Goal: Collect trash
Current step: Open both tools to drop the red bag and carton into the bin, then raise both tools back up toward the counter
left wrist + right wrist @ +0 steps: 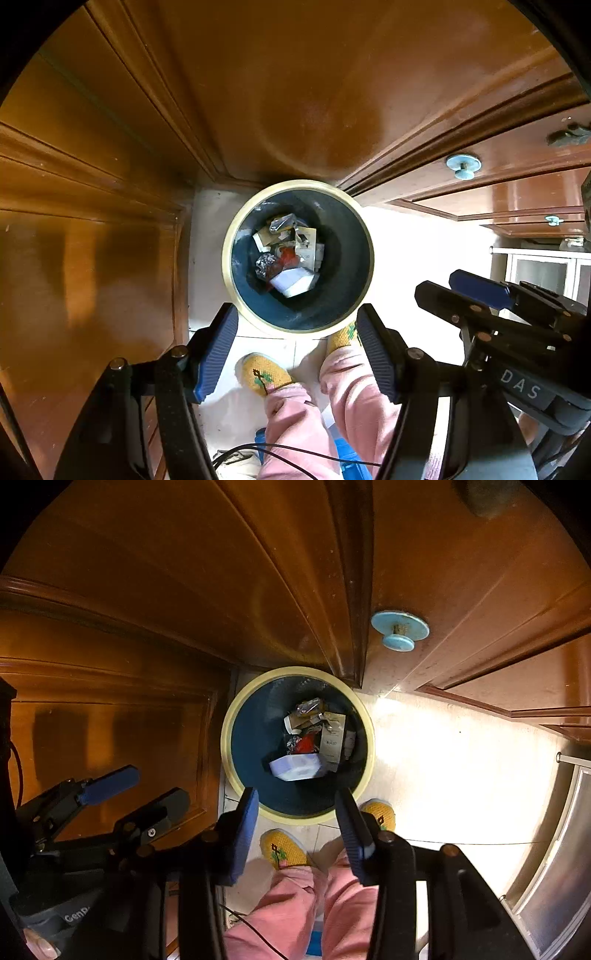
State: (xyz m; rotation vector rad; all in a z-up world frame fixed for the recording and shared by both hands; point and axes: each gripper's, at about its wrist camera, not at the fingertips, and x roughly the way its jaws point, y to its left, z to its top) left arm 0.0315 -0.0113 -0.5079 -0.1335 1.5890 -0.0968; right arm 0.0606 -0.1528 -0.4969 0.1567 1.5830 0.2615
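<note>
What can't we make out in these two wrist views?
- Bin bottom: both views, covered by trash.
- Print on the beige packet: both views, too small.
- Person above the pink trousers: both views, cut off by the bottom edge.
- Dark lump: right wrist view, blurred at the top edge.

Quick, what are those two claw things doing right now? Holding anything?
Left gripper: open, nothing between its pads, above the trash bin.
Right gripper: open, empty too, over the same bin.

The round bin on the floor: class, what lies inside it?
Inside the bin lie a pale crumpled white wrapper, a red scrap, silvery foil and printed card packets. The heap covers the bin's bottom and anything beneath.
</note>
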